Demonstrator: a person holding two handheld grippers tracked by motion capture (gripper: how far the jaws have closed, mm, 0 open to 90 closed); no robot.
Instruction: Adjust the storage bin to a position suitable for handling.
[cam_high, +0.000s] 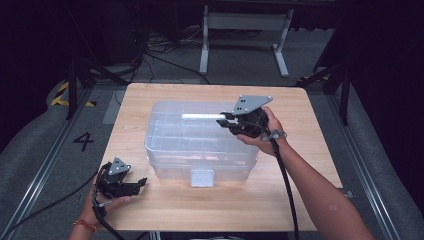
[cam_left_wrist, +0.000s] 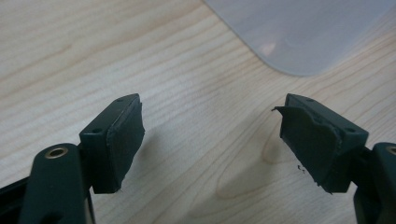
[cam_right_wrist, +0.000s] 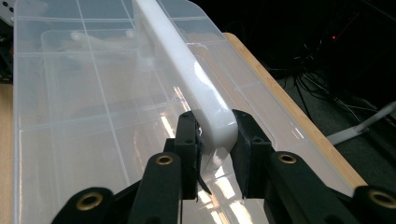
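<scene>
A: Starting at the left of the high view. Left gripper low over the wooden table, held in the left hand near the front left corner. Cable trailing off the near edge.

B: Jaws of that one?

A: Released. Standing wide apart in the left gripper view, with only bare wood between the black pads. Nothing gripped. Just beyond them, a rounded corner of the clear plastic box resting on the table.

B: And further to the right?

A: In the middle of the table, the clear plastic box, lid on, with compartment dividers visible through the lid. A small latch at the middle of its front side, facing the person. On top, a long white handle, lying across the lid from left to right.

B: Then the right side?

A: Right gripper above the right part of the box, carried by the right hand, with a grey three-cornered plate on top. Pointing to the left, toward the end of the handle.

B: State of it?

A: Clenched on the white handle. In the right gripper view, both pads pressing against the rounded near end of the handle, one on each side. Handle running away from the jaws over the lid. Beyond the box, the table edge and a dark floor with cables.
</scene>
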